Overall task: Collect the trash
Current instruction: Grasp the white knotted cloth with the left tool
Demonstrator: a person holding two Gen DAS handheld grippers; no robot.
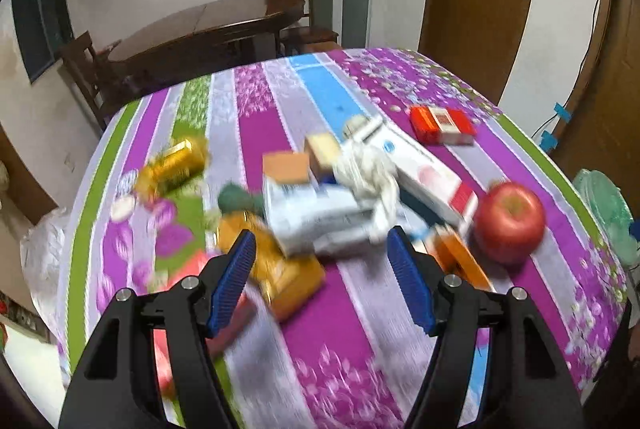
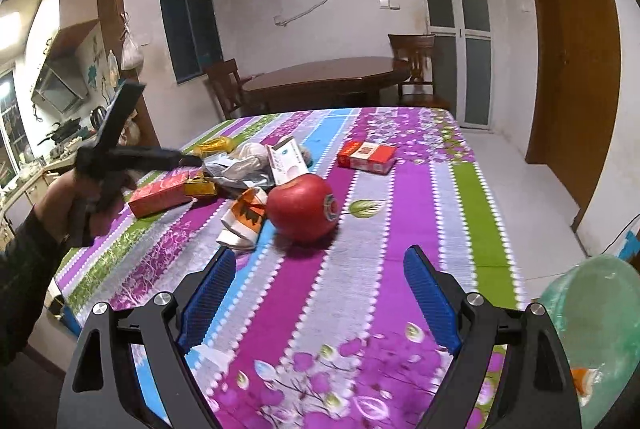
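Note:
Trash lies in a heap in the middle of the striped tablecloth [image 1: 344,317]. It holds a crumpled white packet [image 1: 320,221], an orange box [image 1: 284,273], a long white box [image 1: 428,177], a gold wrapper [image 1: 176,165] and an orange-and-white wrapper [image 2: 244,221]. My left gripper [image 1: 320,233] hangs open just short of the white packet, with nothing between its blue pads. Its blurred black fingers [image 2: 120,117] show at the left of the right wrist view, held by a hand. My right gripper [image 2: 320,253] stands open and empty above the cloth, in front of a red apple [image 2: 304,207].
A red cigarette pack [image 2: 366,155] lies apart behind the apple, and a red box [image 2: 160,195] sits at the heap's left. A translucent green bin [image 2: 592,329] stands off the table's right edge. Beyond are a dark wooden table [image 2: 328,77] and chairs.

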